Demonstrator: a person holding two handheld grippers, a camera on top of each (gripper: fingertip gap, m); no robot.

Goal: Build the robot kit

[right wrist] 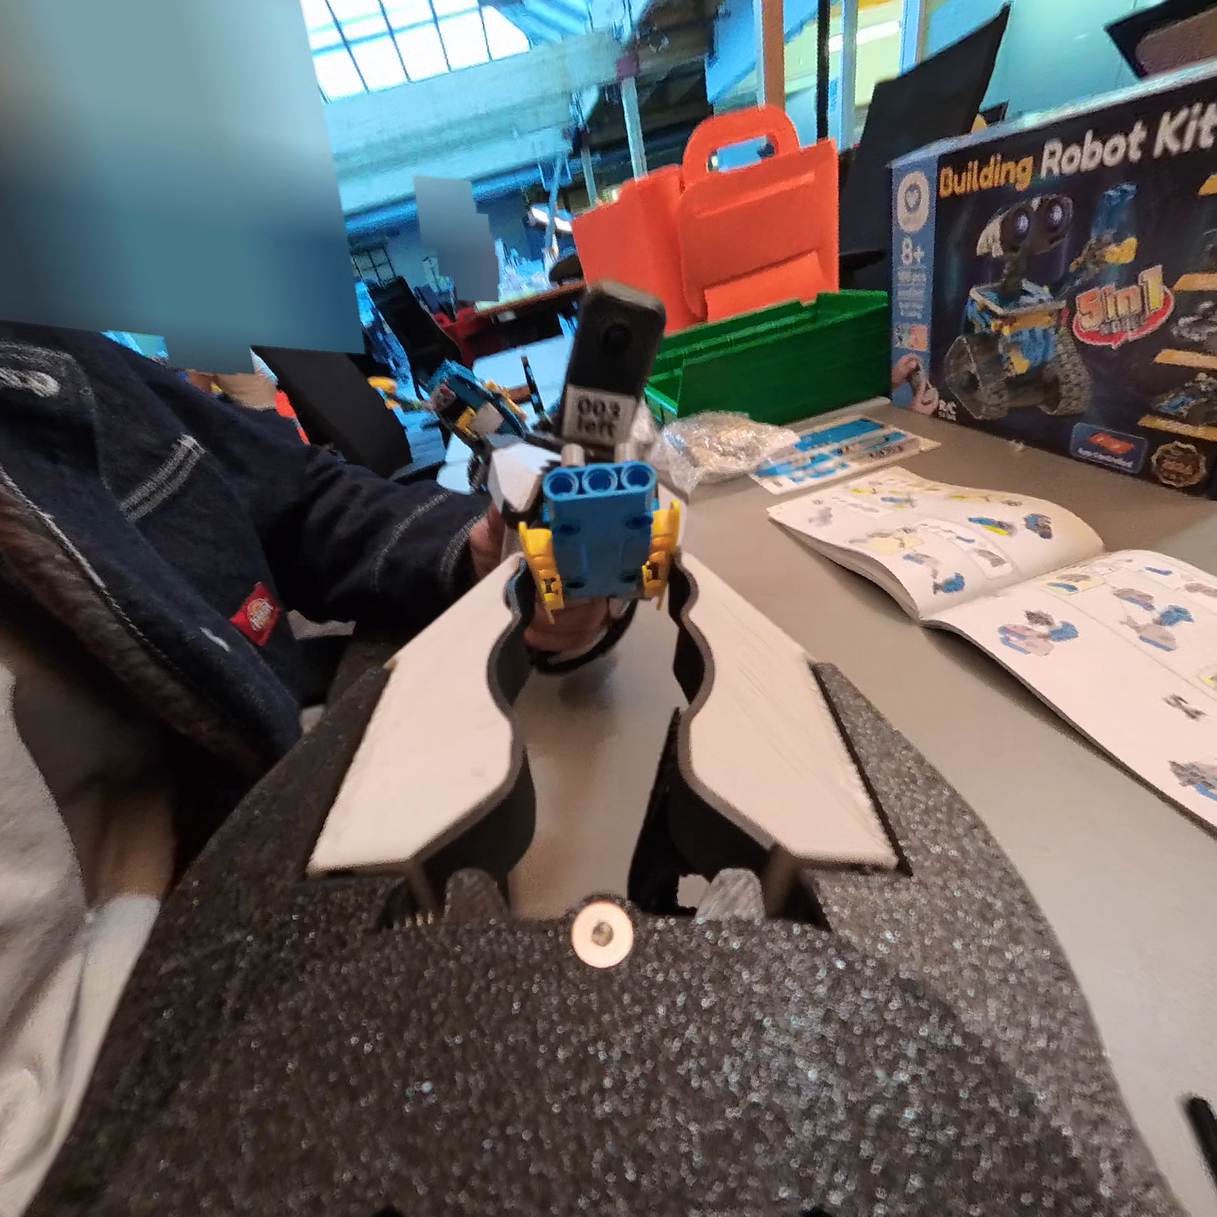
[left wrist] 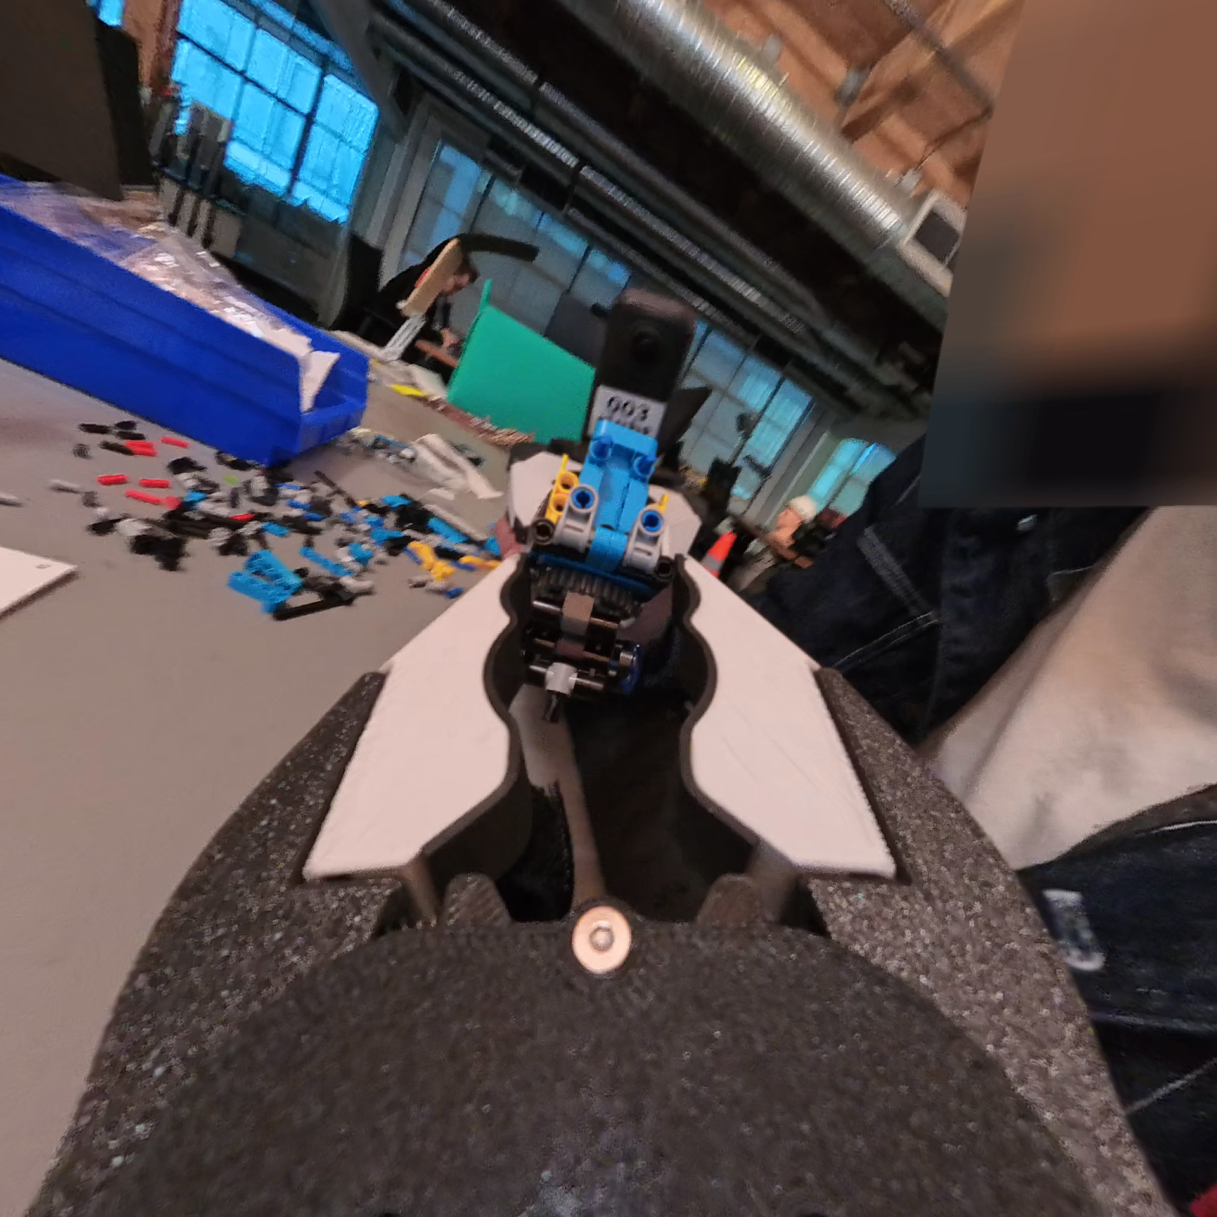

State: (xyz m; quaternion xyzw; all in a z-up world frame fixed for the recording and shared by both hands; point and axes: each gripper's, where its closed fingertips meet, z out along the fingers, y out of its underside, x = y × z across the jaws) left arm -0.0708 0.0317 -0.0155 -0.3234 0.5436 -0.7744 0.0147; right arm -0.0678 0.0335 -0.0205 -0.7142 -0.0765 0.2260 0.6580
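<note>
Two bins sit at the table's far edges: one blue bin (left wrist: 164,329) at ten o'clock from my left gripper (left wrist: 596,566), one green bin (right wrist: 777,355) at one o'clock from my right gripper (right wrist: 596,573). One kit box (right wrist: 1067,290) stands at two o'clock, with one open instruction booklet (right wrist: 988,593) lying at three o'clock on the grey table (right wrist: 988,856). One scatter of loose bricks (left wrist: 276,520), too many to count, lies at ten o'clock in the left view. One brick model (left wrist: 602,546) hangs between my grippers above the table; my left fingers pinch its black geared end, my right fingers pinch its blue-and-yellow end (right wrist: 599,533).
</note>
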